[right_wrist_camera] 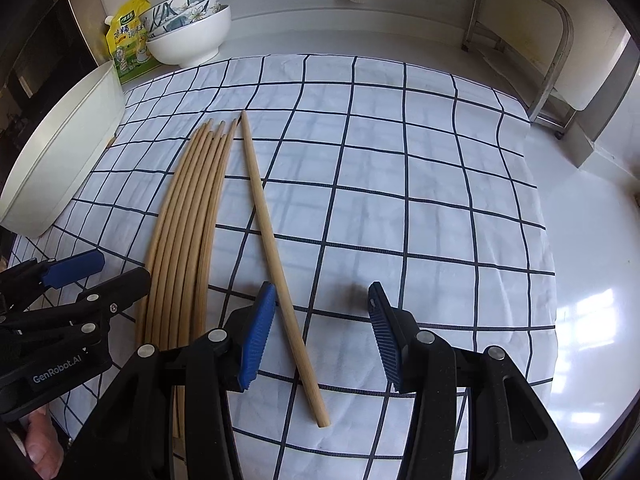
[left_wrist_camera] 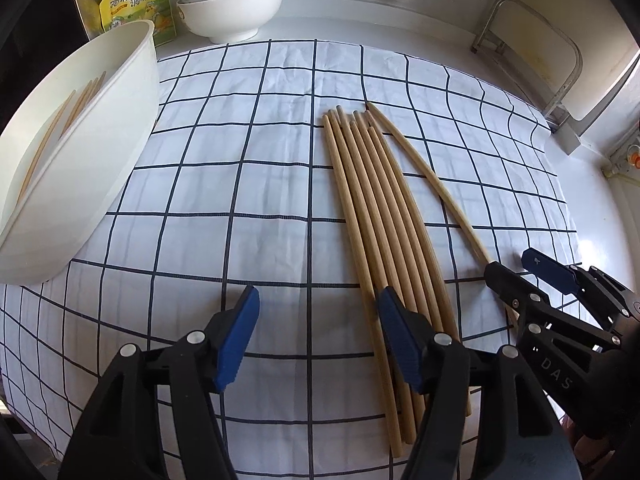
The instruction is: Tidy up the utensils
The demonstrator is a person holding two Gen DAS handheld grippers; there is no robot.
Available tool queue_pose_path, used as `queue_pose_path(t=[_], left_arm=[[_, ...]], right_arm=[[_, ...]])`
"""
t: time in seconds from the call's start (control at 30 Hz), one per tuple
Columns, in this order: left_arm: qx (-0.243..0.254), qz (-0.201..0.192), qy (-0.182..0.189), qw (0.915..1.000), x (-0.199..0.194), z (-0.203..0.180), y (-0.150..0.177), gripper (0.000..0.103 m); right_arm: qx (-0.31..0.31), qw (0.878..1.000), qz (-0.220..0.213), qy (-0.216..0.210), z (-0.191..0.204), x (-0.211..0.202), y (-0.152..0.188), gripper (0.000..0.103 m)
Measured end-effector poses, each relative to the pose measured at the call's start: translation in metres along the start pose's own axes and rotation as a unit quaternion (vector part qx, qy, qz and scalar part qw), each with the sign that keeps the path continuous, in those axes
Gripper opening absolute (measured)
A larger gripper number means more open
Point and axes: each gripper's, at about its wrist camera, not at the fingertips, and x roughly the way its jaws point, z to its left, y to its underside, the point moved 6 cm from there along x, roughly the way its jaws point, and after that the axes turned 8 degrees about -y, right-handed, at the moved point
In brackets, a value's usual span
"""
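Both grippers hung low and pointed steeply down, side by side, jaws apart.

The left gripper (left_wrist_camera: 316, 336) had its blue-padded jaws standing wide, nothing pressed between the pads; its right-hand pad (left_wrist_camera: 398, 344) sat over the near ends of the sticks below without closing on them. The right gripper (right_wrist_camera: 322, 336) held its jaws apart at a lesser gap, one pad (right_wrist_camera: 258, 336) just beside a single stick, not gripping it. Each gripper showed at the edge of the other's view (close neighbours, not touching). A person's fingertips (right_wrist_camera: 40, 438) were visible at the left gripper's handle.
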Motion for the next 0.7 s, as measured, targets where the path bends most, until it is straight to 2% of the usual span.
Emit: queue_pose_path(t=[0.3,0.47,0.7], left_arm=[[0.009,0.006,-0.030,0.9995,0.002,0.005,0.007,0.062],[-0.003,0.009,-0.033,0.9994,0.001,0.018,0.011,0.062],[-0.020,0.005,-0.040,0.9990,0.007,0.026,0.001,0.064]], right_arm=[[0.000,1.000,-0.003,0.001,0.003,-0.001,0.002,0.046],[-0.009,1.000,-0.004,0.002,0.009,-0.001,-0.001,0.046],[-0.032,0.999,-0.006,0.006,0.016,0.009,-0.014,0.046]])
